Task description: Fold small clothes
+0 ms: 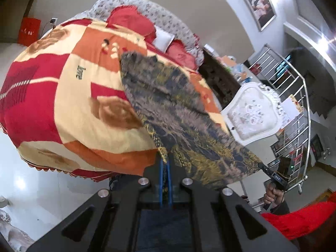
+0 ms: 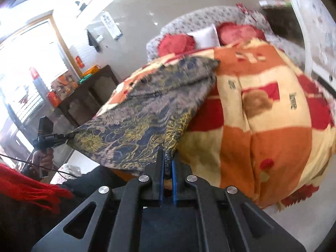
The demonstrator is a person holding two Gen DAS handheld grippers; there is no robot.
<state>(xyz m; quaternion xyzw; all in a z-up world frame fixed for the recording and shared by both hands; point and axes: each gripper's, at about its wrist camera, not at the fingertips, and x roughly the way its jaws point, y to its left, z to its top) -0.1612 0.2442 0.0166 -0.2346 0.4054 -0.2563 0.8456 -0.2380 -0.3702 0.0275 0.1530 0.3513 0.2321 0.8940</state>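
Note:
A small garment (image 1: 178, 113) in grey, blue and yellow print hangs stretched over the bed, its near edge lifted and its far end resting on the quilt. My left gripper (image 1: 166, 163) is shut on one near corner, the cloth pinched between the blue pads. The right gripper (image 1: 261, 165) shows at the lower right of that view, clamped on the other near corner. In the right wrist view the garment (image 2: 147, 113) runs from my right gripper (image 2: 167, 161), shut on its corner, across to the left gripper (image 2: 67, 135) at the left. A hand (image 2: 43, 157) holds that gripper.
A red, orange and cream quilt (image 1: 69, 96) covers the bed, with red pillows (image 1: 130, 21) at its head. A white ornate chair (image 1: 252, 115) and metal railing (image 1: 294, 109) stand to the right. A dark wooden table (image 2: 88, 96) stands left of the bed. A red sleeve (image 1: 302, 218) is near.

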